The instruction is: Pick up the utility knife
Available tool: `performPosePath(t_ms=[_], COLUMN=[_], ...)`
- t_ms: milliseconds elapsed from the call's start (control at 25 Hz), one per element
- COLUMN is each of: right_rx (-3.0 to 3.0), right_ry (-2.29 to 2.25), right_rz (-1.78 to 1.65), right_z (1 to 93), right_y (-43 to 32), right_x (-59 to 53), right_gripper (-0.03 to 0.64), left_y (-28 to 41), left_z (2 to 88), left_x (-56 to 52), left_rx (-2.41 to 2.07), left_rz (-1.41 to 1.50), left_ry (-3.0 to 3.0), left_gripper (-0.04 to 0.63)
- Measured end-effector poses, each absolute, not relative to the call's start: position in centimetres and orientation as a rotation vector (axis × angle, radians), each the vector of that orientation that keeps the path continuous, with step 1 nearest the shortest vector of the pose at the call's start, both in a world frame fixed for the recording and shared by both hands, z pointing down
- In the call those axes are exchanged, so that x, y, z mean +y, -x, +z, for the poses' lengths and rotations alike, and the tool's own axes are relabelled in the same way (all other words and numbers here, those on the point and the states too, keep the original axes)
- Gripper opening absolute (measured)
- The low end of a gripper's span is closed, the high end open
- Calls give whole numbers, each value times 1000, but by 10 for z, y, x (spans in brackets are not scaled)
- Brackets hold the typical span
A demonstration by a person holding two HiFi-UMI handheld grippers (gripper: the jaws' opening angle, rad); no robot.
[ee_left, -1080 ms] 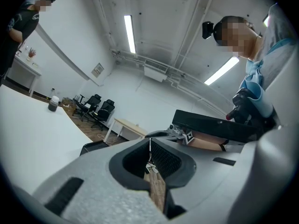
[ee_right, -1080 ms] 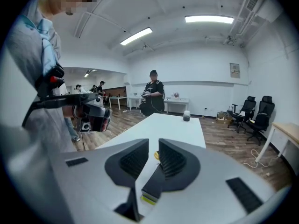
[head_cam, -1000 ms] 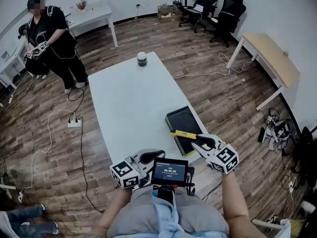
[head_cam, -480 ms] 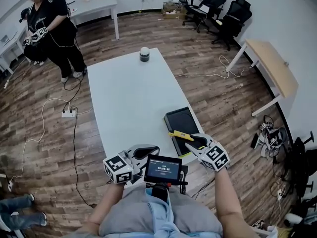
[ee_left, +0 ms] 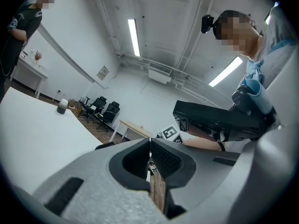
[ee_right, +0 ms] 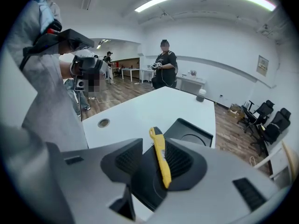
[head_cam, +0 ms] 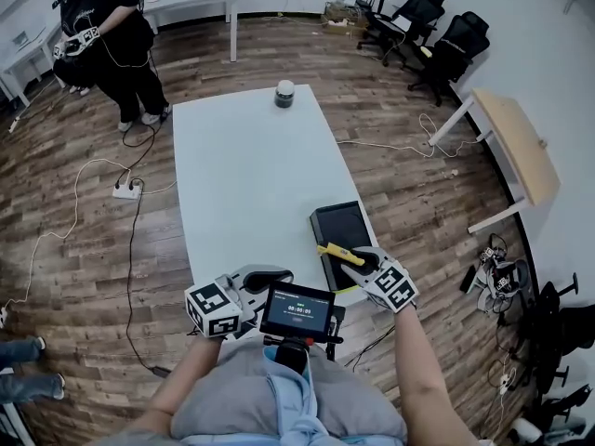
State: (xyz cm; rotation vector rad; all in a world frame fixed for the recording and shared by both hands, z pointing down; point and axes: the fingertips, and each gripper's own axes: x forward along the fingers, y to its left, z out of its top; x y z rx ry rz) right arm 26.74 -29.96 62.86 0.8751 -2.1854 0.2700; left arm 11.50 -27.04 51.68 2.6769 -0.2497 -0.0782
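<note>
Jaws of right gripper (ee_right: pixel 150 149) just opening — utility knife (ee_right: pixel 160 160) between them.

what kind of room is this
Most likely an office or lab workroom: a long white table, black office chairs by the far wall, and a power strip lying on the wood floor.

Head view: high, steeply downward, tabletop (head_cam: pixel 246 184) at 12 o'clock. Gripper views: low, close, across same tabletop.
</note>
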Motion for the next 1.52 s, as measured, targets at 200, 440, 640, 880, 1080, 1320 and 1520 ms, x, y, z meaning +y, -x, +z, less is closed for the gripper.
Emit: performPosePath(t_ms=[200, 440, 640, 880, 1080, 1320, 1520], right_rx=[-2168, -2144, -2117, -2110, -2099, -2087, -2093], right_ry=[-872, -797, -730, -676, -638, -595, -567], right_rz=[287, 295, 282, 270, 274, 285, 324], right_z=[641, 659, 673, 682, 685, 691, 692], right_y=[-274, -280, -278, -278, -276, -277, -275], right_x=[-307, -307, -309, -313, -313, -312, -311], right_gripper=[124, 124, 124, 124, 124, 124, 123], left_y=[-115, -119, -118, -120, -120, -120, -120], left_z=[517, 521, 527, 530, 534, 534, 534], left_x=[-273, -271, -271, -273, -273, -273, -272], left_rx=[-259, -248, -248, -242, -235, -238, -236], left_rz=[-73, -45, -27, -10, 8, 11, 15], left_ry=[-2678, -2677, -2670, -2672, -2667, -2666, -2668], left_gripper=[18, 18, 18, 18, 18, 18, 18])
